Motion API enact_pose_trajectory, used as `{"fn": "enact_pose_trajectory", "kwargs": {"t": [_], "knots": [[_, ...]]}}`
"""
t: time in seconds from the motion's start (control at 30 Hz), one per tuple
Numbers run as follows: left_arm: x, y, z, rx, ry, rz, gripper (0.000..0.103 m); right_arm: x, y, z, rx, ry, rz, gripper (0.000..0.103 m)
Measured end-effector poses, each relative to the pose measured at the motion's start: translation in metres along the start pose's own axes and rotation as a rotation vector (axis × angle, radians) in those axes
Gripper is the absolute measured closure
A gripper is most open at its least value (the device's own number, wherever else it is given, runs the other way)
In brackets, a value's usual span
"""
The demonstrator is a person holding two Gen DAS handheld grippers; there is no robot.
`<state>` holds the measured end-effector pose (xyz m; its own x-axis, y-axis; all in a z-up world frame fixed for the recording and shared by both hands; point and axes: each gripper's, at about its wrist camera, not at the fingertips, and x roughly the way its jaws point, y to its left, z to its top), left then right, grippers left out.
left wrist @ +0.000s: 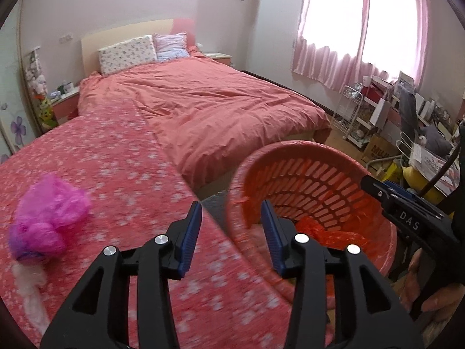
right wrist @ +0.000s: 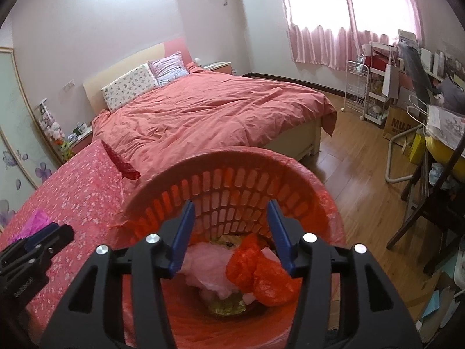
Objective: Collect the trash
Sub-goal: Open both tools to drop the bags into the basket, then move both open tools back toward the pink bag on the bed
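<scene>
Looks like I'm between pickups: my right gripper (right wrist: 229,232) hangs jaws apart and empty over the orange slotted plastic basket (right wrist: 232,180), trash already inside. Left gripper (left wrist: 231,232) is apart and empty too. Next target's the crumpled magenta plastic bag (left wrist: 49,218), off to its left on the floral tabletop (left wrist: 116,160), whose edge runs right under the jaws

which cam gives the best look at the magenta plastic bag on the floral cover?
Left wrist view. The magenta plastic bag lies there in full on the floral cover, left of the open, empty left tool. The right wrist view shows only a sliver of it at the left edge, partly behind the left tool.
</scene>
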<state>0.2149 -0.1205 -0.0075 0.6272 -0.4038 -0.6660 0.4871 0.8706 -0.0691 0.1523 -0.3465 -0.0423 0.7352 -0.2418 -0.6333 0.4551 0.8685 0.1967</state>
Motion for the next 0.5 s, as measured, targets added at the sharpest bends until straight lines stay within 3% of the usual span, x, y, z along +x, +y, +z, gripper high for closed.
{"fn": "enact_pose_trajectory", "kwargs": {"t": [0.27, 0.5], "knots": [[-0.043, 0.061, -0.009, -0.071, -0.046, 0.099, 0.06, -0.011, 0.061, -0.005, -0.091, 0.007, 0.072, 0.052], [-0.091, 0.131, -0.028, -0.162, -0.089, 0.207, 0.06, -0.027, 0.151, -0.021, -0.211, 0.028, 0.21, 0.052]]}}
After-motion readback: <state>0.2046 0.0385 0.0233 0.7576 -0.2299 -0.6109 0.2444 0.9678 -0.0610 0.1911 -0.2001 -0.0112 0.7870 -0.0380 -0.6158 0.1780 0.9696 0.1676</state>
